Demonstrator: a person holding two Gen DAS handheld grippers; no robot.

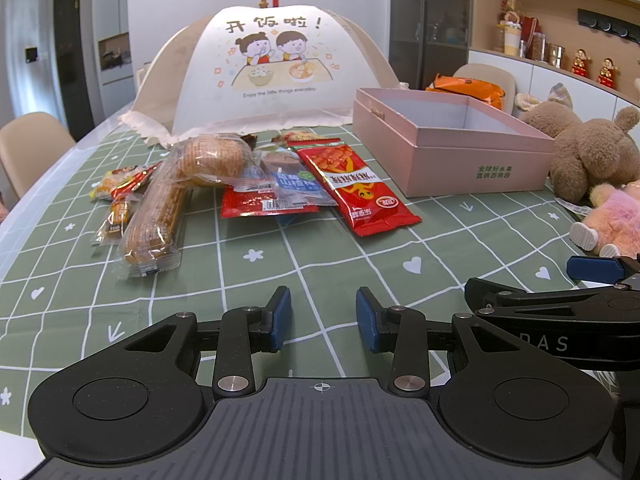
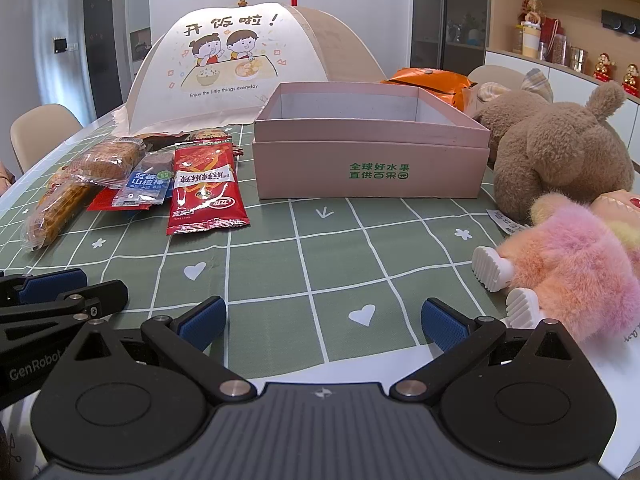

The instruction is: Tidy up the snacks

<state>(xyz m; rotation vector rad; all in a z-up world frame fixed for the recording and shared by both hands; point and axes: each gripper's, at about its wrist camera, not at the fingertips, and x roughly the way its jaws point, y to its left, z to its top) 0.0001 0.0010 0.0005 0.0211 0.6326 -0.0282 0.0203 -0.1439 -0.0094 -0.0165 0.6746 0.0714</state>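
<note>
Snacks point(image 1: 240, 184) piled beside empty pink box point(image 2: 372, 152), left gripper point(image 1: 323, 318) and right gripper point(image 2: 323, 322) fingers apart, holding nothing

At the bottom of the frame the right gripper point(image 2: 323, 322) hangs over the green checked tablecloth point(image 2: 304, 248) with its blue pads wide apart and nothing between them. Part of the left gripper point(image 2: 52, 288) juts in at the lower left edge. An open pink box point(image 2: 372, 172) stands at centre. Left of it lies a pile of snacks: a red packet point(image 2: 204, 196) just beside the box, a blue-labelled packet point(image 2: 146, 188) and a long wrapped bread point(image 2: 60, 208). A brown plush bear point(image 2: 560, 152) and a pink plush toy point(image 2: 576, 268) lie at right. A printed food cover point(image 2: 240, 64) stands behind.
</note>
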